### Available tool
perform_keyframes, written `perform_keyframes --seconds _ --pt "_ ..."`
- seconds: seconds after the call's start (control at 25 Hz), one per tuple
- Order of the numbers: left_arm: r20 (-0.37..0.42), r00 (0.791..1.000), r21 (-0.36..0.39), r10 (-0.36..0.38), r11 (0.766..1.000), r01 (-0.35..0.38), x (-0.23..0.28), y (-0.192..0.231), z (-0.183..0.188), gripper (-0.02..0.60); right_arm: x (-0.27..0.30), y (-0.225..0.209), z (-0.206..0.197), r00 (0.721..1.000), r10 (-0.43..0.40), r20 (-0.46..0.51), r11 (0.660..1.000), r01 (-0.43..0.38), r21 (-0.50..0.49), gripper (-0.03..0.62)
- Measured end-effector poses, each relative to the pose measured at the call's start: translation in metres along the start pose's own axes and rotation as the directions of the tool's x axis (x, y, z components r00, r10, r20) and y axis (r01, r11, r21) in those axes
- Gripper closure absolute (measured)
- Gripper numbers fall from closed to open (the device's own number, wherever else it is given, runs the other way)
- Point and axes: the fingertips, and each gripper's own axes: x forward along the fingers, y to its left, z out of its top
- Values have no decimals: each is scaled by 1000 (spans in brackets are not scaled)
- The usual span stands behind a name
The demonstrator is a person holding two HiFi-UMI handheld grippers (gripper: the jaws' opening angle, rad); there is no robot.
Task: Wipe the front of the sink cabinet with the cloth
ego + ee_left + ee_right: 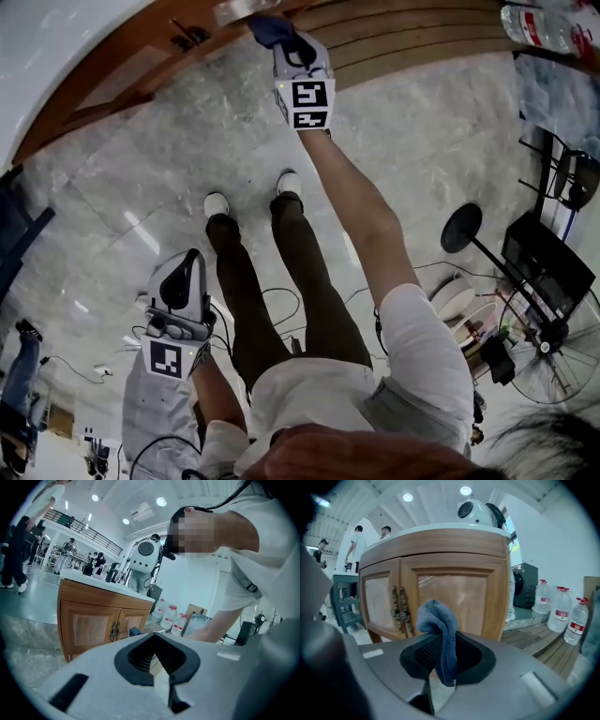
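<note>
The wooden sink cabinet (440,573) stands straight ahead in the right gripper view, with two panel doors and metal handles (399,609) at the middle seam. My right gripper (443,656) is shut on a blue cloth (440,625), which bulges up out of the jaws just before the right-hand door; whether it touches the wood I cannot tell. From the head view the right gripper (281,37) is stretched out to the cabinet (141,84) with the cloth (267,28) at its tip. My left gripper (185,262) hangs low by the person's side, shut and empty.
Large water bottles (560,606) stand on a wooden slatted platform (412,37) right of the cabinet. A fan (548,328), a round-based stand (461,228) and cables (281,300) lie on the marble floor at right. The person's feet (253,192) are close to the cabinet.
</note>
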Motion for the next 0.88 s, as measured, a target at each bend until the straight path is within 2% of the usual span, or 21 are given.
perform_keyframes --seconds 0.16,0.32,0.44,0.64,0.88 --pt "5 999 -1 36 999 -36 -15 13 2 581 3 99 -15 985 169 -22 985 -170 -33 507" --pt "9 998 -12 60 998 -60 -36 29 -1 581 12 193 -13 945 327 -19 939 -327 -104 507" --pt "17 997 -27 81 996 -80 -53 38 -4 581 16 251 -7 912 409 -19 904 -408 -124 507" --pt "26 991 -25 129 991 -129 -82 60 -7 581 32 330 -2 871 491 -20 862 -489 -137 507" --pt "26 983 -51 180 983 -178 -114 87 -12 581 58 393 4 848 529 -28 839 -527 -139 507"
